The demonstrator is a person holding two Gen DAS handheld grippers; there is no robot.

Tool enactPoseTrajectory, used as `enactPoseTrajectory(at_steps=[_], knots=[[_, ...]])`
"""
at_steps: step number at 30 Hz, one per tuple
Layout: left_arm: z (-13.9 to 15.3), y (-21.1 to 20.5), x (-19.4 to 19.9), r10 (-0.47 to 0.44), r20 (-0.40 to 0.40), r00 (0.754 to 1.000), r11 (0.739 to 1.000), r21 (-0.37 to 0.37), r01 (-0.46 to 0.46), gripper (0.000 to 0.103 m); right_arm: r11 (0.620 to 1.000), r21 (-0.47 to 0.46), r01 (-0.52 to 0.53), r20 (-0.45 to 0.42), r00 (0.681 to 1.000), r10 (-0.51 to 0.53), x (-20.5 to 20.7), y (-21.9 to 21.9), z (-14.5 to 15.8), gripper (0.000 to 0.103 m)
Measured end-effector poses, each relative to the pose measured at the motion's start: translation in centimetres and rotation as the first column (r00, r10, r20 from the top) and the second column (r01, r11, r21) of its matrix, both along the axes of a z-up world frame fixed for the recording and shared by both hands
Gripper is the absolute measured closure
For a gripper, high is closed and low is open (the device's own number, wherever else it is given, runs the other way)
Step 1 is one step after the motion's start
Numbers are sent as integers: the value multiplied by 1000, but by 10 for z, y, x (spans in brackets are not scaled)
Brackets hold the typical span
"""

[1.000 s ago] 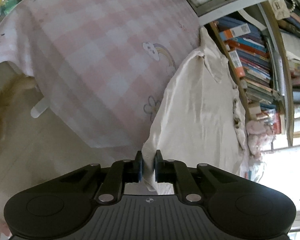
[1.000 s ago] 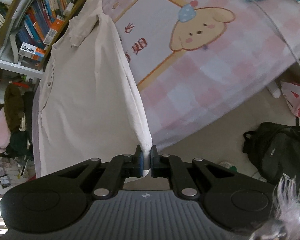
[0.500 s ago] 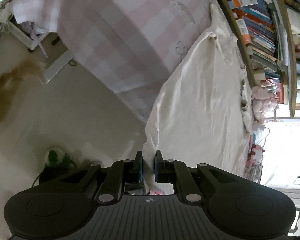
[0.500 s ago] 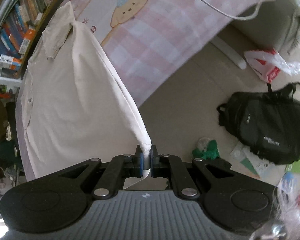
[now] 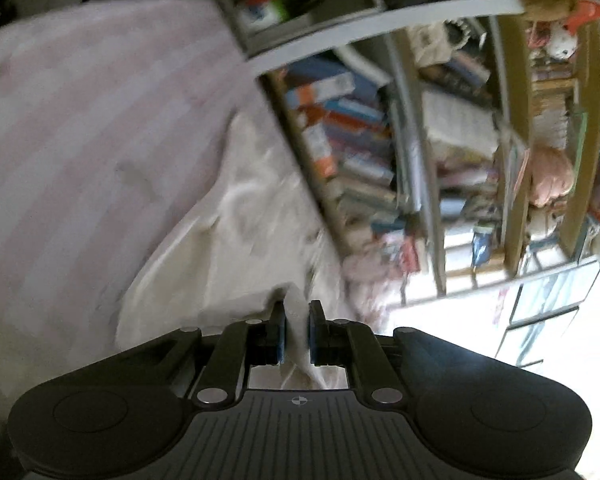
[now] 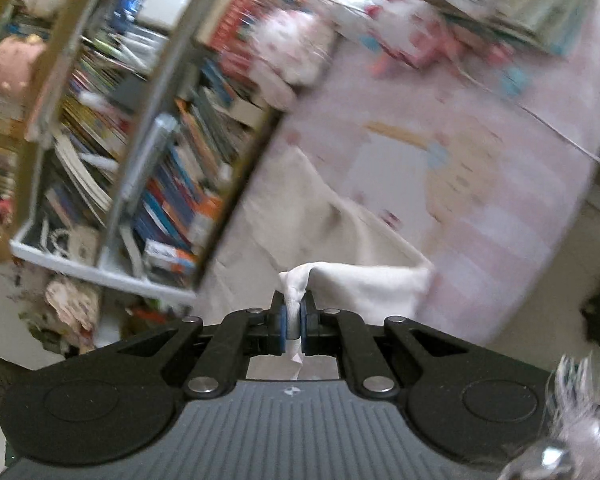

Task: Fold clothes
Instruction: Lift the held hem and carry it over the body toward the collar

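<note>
Left wrist view, heavily blurred: the left gripper [image 5: 297, 330] sits at the bottom centre of the frame with its two fingers drawn close on a strip of the cream garment [image 5: 228, 240], which rises from between the blue pads and spreads up through the middle of the frame. The cloth lies along the right edge of a pink checked bedspread [image 5: 80, 128] that fills the left half. To the right of the garment a bookshelf [image 5: 360, 152] packed with books runs diagonally, with bright light at the lower right.

In the right wrist view the right gripper [image 6: 294, 322] is at the bottom centre, its fingers pinched tight on a bunched white corner of the same garment [image 6: 364, 284]. From the pinch the cloth folds over to the right and lies on the bedspread [image 6: 500, 208], here with a cartoon print in the centre right of the frame. The bookshelf [image 6: 148, 152] occupies the left half. A dark shape at the right edge is too blurred to identify.
</note>
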State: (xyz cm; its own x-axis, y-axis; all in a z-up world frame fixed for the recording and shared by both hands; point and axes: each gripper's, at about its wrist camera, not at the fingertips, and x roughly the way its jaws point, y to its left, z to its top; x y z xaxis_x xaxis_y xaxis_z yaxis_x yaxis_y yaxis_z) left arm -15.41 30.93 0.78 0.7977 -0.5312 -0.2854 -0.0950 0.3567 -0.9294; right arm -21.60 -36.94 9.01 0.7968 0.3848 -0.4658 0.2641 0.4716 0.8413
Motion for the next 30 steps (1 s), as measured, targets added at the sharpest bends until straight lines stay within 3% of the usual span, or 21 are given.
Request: enactPoseTrajectory(at_steps=[6, 11, 15, 23, 30], knots=[[34, -7, 62, 55, 73, 996, 998, 29, -57, 94, 1000, -8, -11, 122, 992, 12, 69, 4, 23, 97], [50, -13, 108, 132, 97, 986, 990, 43, -137, 94, 998, 13, -64, 188, 980, 60, 139, 3, 24, 97], [49, -21, 138, 208, 86, 974, 977, 25, -211, 94, 993, 27, -115, 178, 978, 108, 206, -4, 12, 97], [35, -33, 190, 301, 28, 953, 951, 65, -303, 94, 983, 92, -159, 117, 982, 148, 311, -13, -28, 97], [8, -25, 236, 277, -47, 960, 959, 70, -274, 94, 989, 87, -122, 41, 992, 119, 352, -4, -56, 97]])
